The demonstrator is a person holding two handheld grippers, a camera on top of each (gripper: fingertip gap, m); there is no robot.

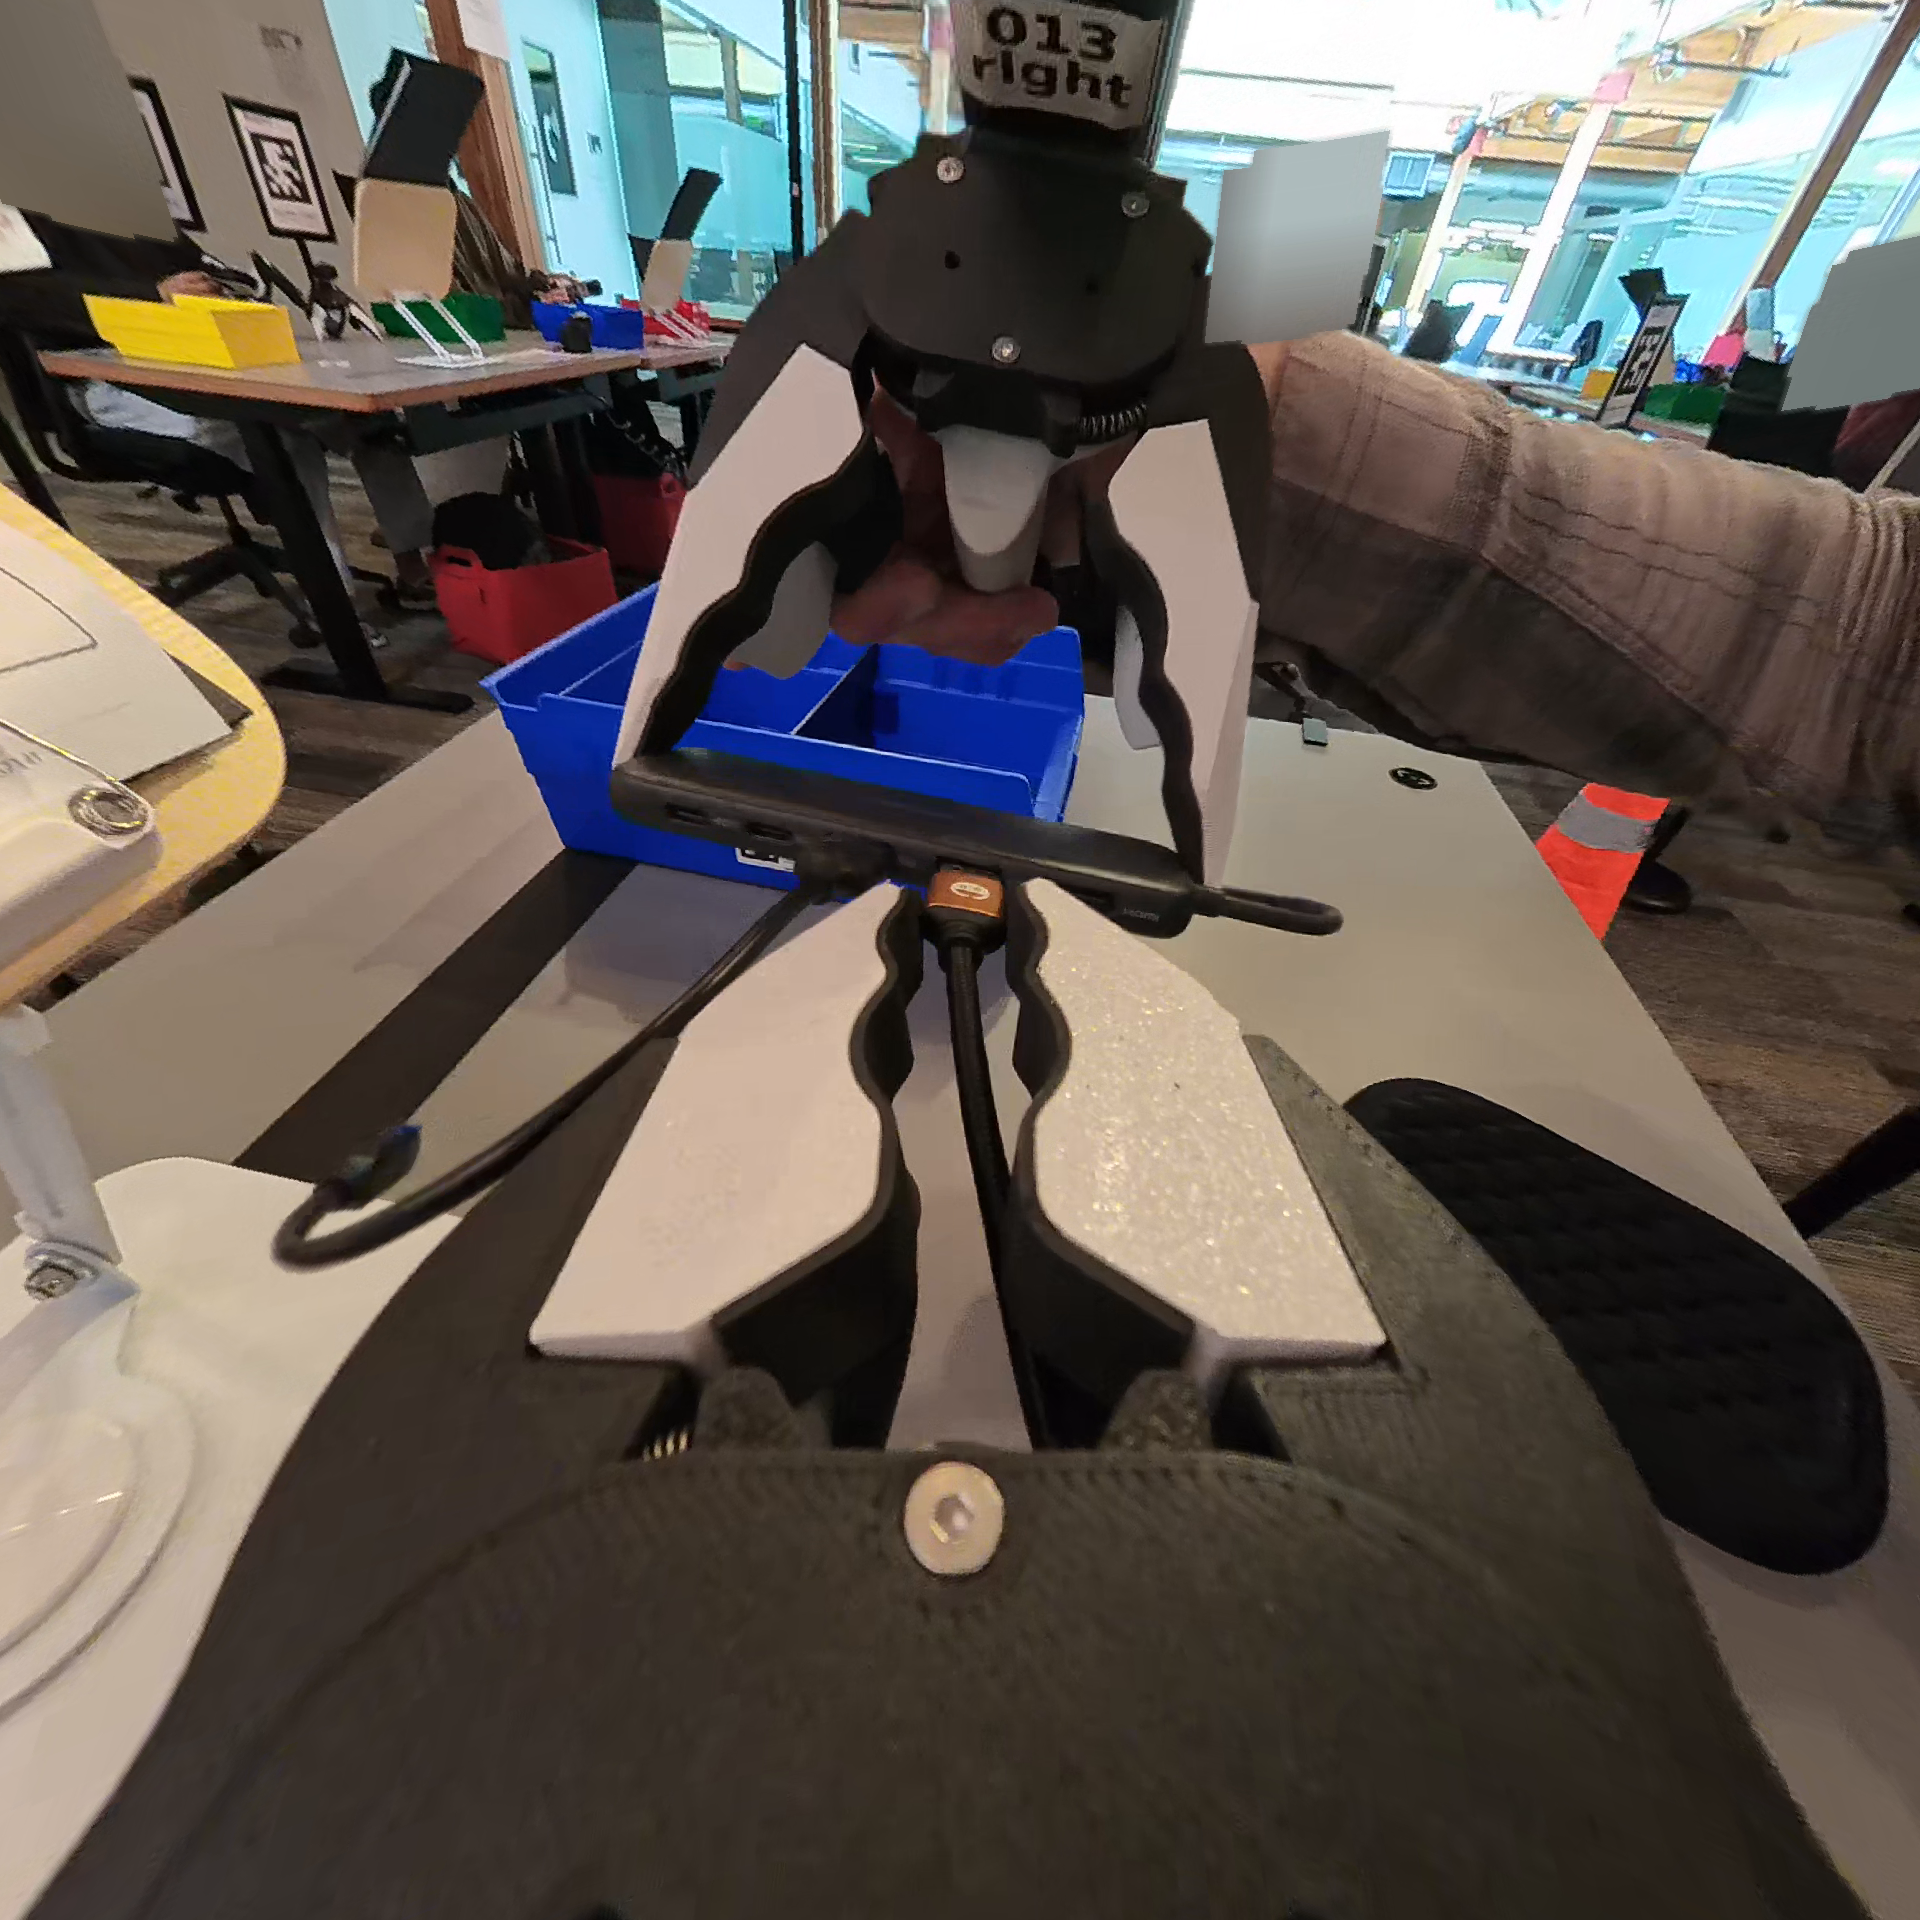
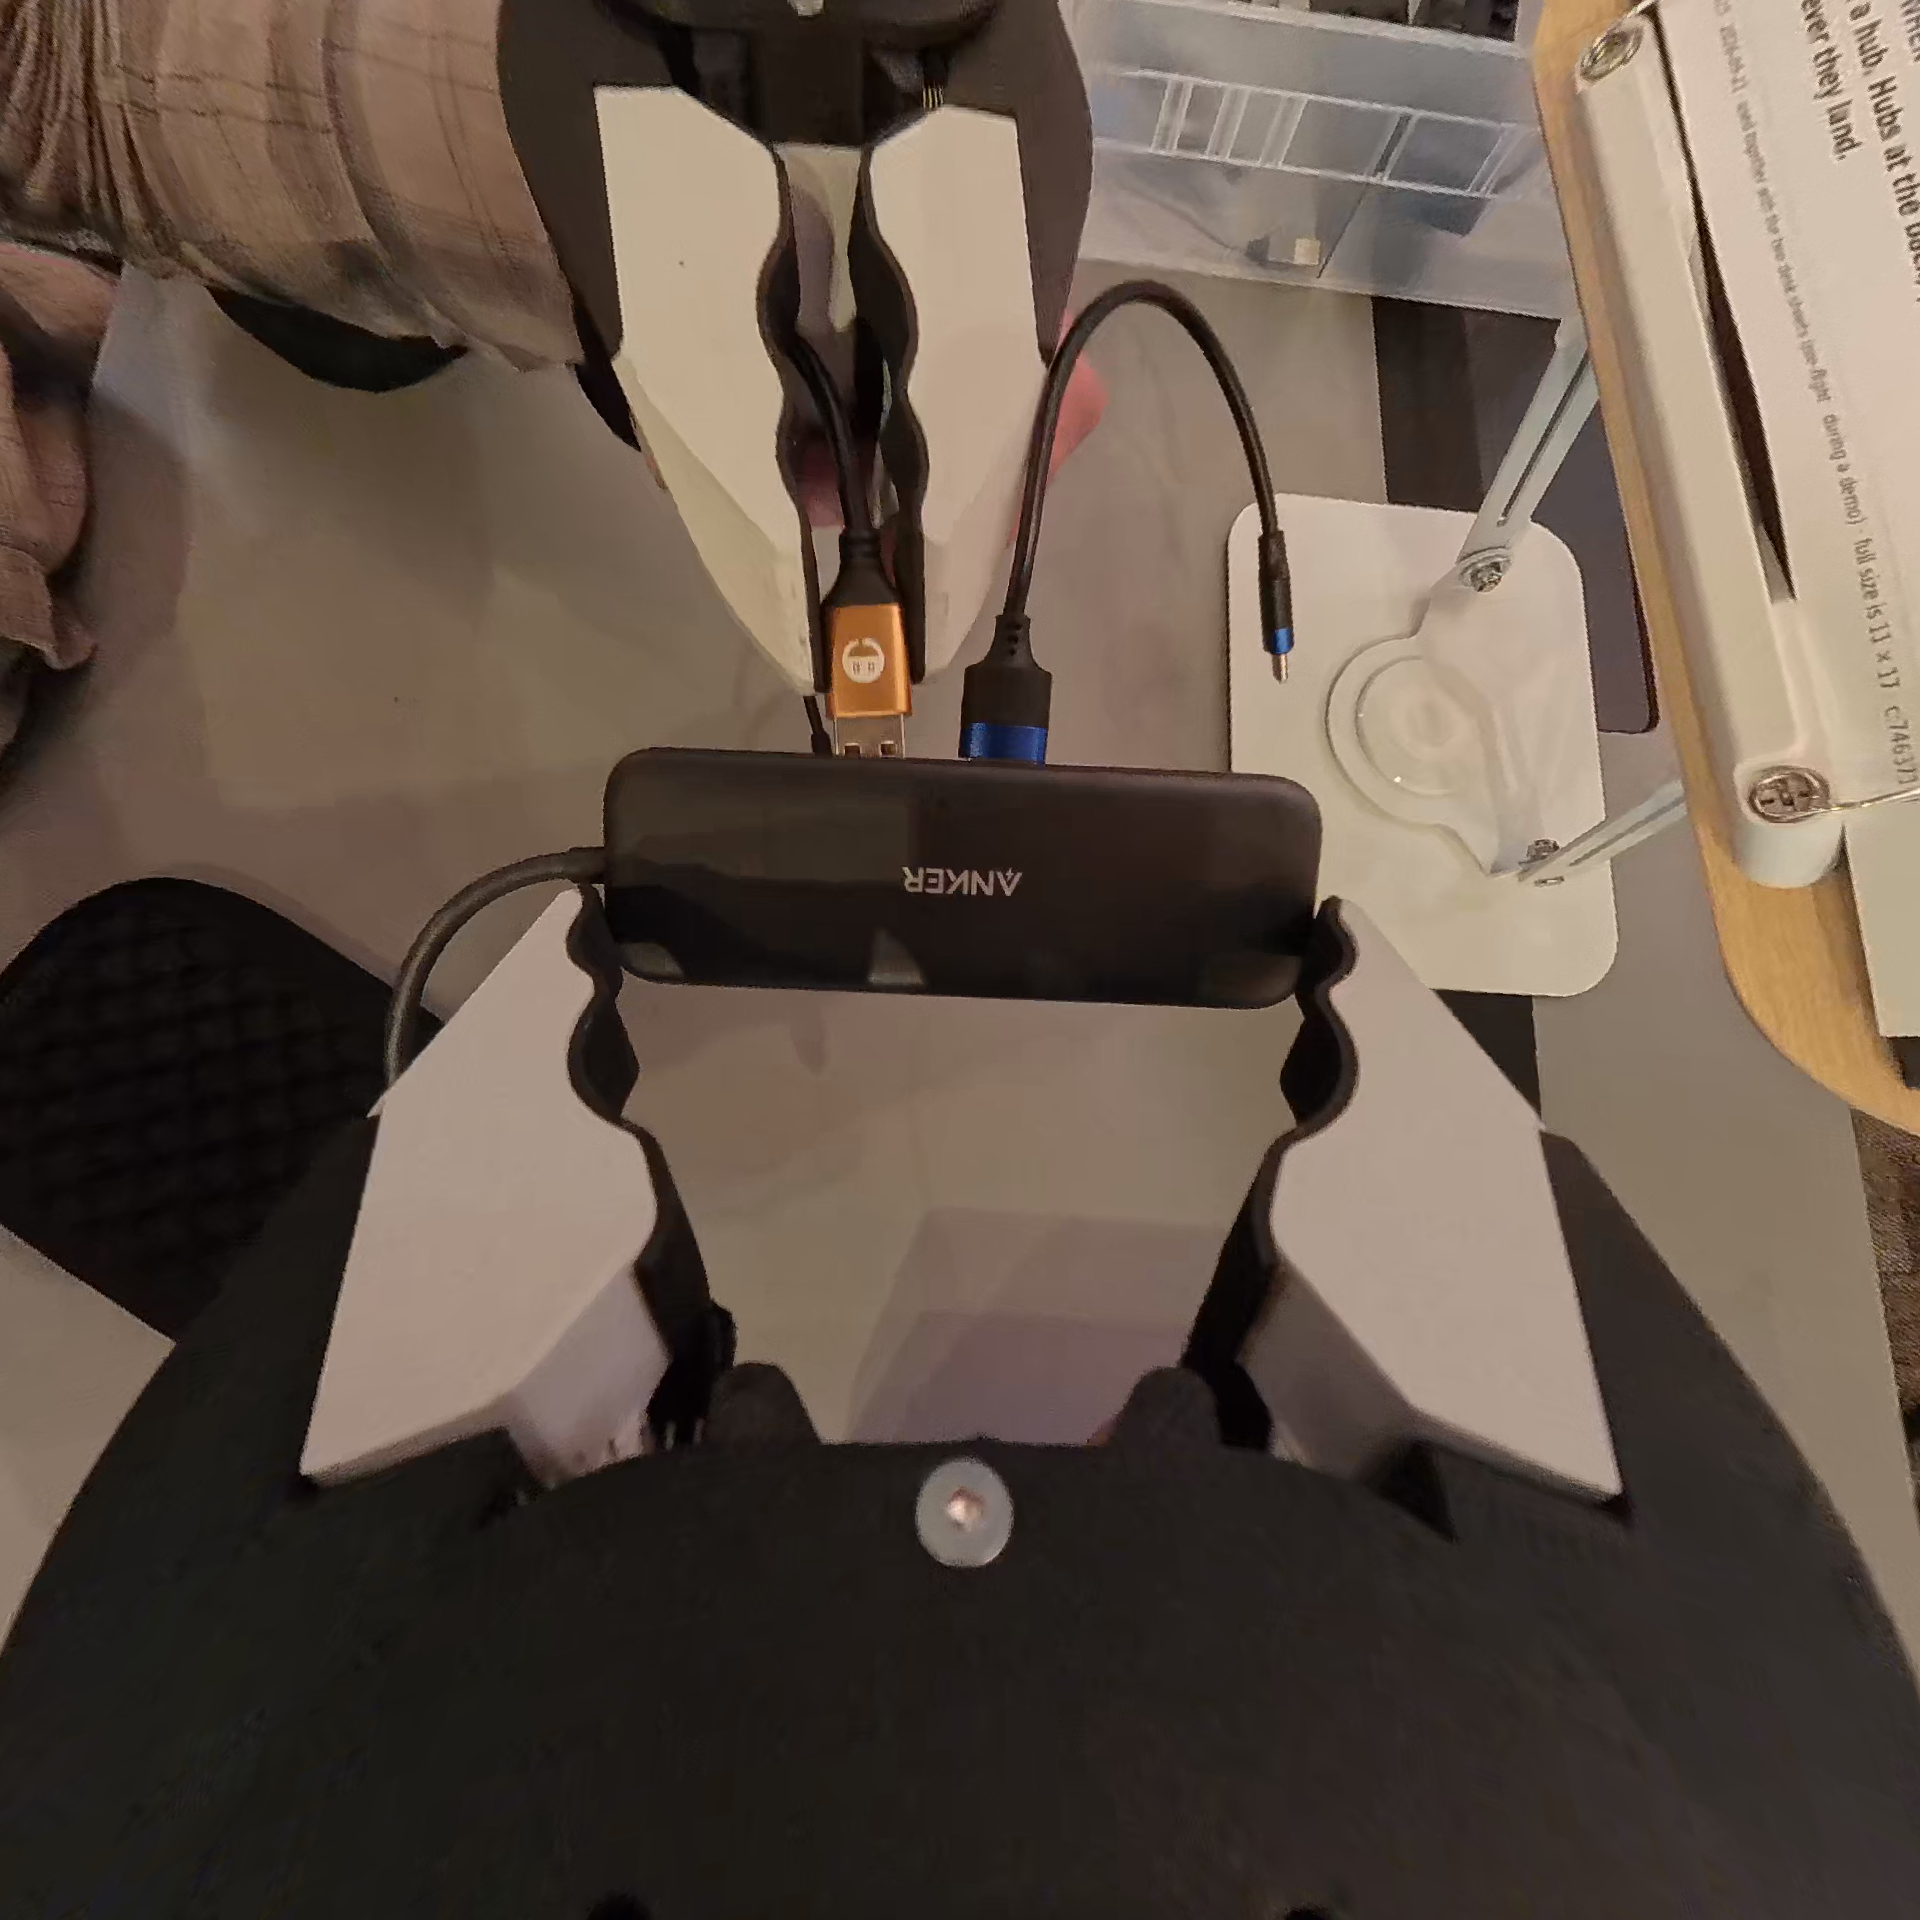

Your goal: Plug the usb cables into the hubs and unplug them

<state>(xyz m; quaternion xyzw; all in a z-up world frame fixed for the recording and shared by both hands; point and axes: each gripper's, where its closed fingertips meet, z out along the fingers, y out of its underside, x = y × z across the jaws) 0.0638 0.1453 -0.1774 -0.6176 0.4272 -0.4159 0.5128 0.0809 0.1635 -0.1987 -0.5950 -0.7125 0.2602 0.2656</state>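
Observation:
A black USB hub (image 2: pixel 961 894) is gripped at its two short ends by my right gripper (image 2: pixel 961 935), just above the grey table (image 2: pixel 312 675). My left gripper (image 2: pixel 868 670) is shut on an orange USB plug (image 2: pixel 865 665) whose metal tip sits at a port on the hub's far edge, with some metal still showing. A blue-collared plug (image 2: pixel 1003 717) is seated in the port beside it. In the left wrist view my left gripper (image 1: pixel 961 914) holds the orange plug (image 1: pixel 964 896) against the hub (image 1: pixel 1049 844), with my right gripper (image 1: pixel 920 816) facing it.
The blue plug's cable loops to a loose small connector (image 2: pixel 1276 613) on a white stand base (image 2: pixel 1455 935). A blue divided bin (image 1: pixel 935 727) stands behind the hub. A clear plastic box (image 2: pixel 1299 156), a wooden board with paper (image 2: pixel 1766 520) and a black mesh chair (image 1: pixel 1662 1299) stand around. My hands' fingertips stand some 4 centimeters from each other.

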